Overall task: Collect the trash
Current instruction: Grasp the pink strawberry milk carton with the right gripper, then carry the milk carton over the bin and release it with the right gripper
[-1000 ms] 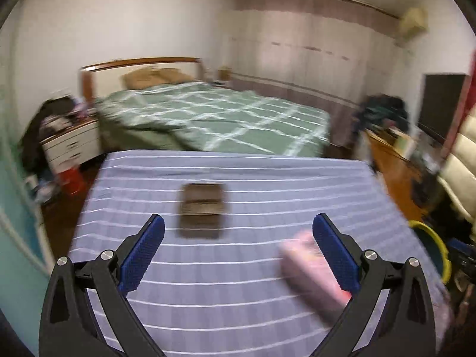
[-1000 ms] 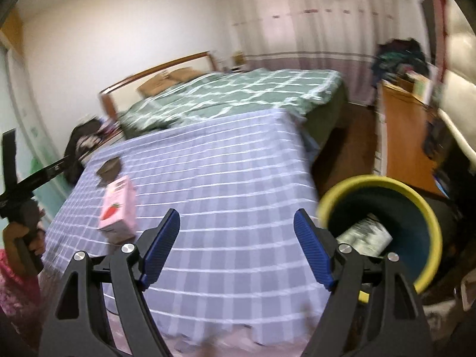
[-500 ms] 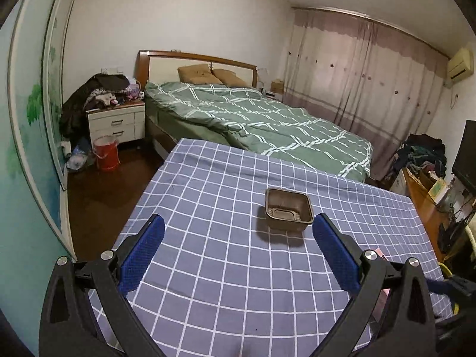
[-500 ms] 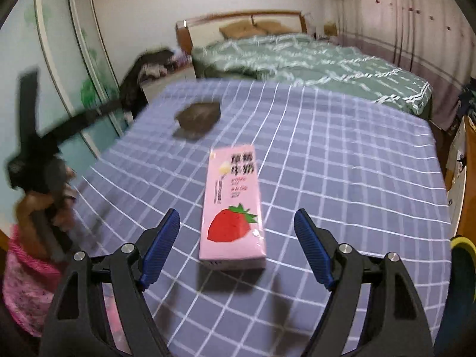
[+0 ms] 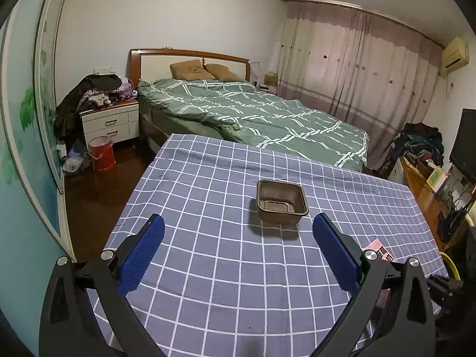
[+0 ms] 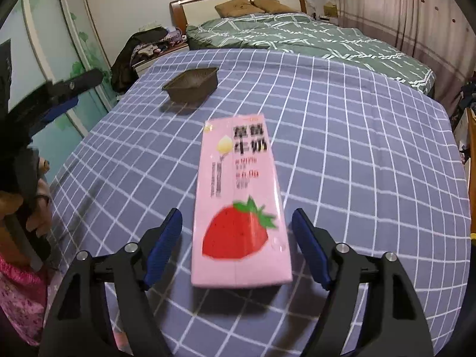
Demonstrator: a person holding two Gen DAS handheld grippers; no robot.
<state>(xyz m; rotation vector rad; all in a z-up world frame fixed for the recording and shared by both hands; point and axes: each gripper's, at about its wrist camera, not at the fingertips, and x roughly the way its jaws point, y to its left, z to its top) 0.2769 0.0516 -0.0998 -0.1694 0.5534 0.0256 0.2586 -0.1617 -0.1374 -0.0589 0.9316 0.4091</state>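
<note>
A pink strawberry milk carton [image 6: 241,208] lies flat on the blue checked tablecloth [image 6: 357,148]. My right gripper [image 6: 236,238] is open, its blue pads on either side of the carton's near end, not touching it. A brown plastic tray [image 5: 281,200] stands empty farther along the table; it also shows in the right wrist view [image 6: 192,84]. My left gripper [image 5: 238,238] is open and empty, a little short of the tray. A corner of the carton [image 5: 382,253] shows at the right in the left wrist view.
A green bed [image 5: 253,113] lies beyond the table. A nightstand [image 5: 111,123] piled with clothes and a red bucket [image 5: 102,153] stand at the left. A yellow bin rim [image 5: 450,264] shows past the table's right edge. A wooden desk [image 5: 422,190] stands at the right.
My right gripper has swung from the yellow bin to the carton and moved close until its pads flank it. My left gripper has turned left and now faces the brown tray.
</note>
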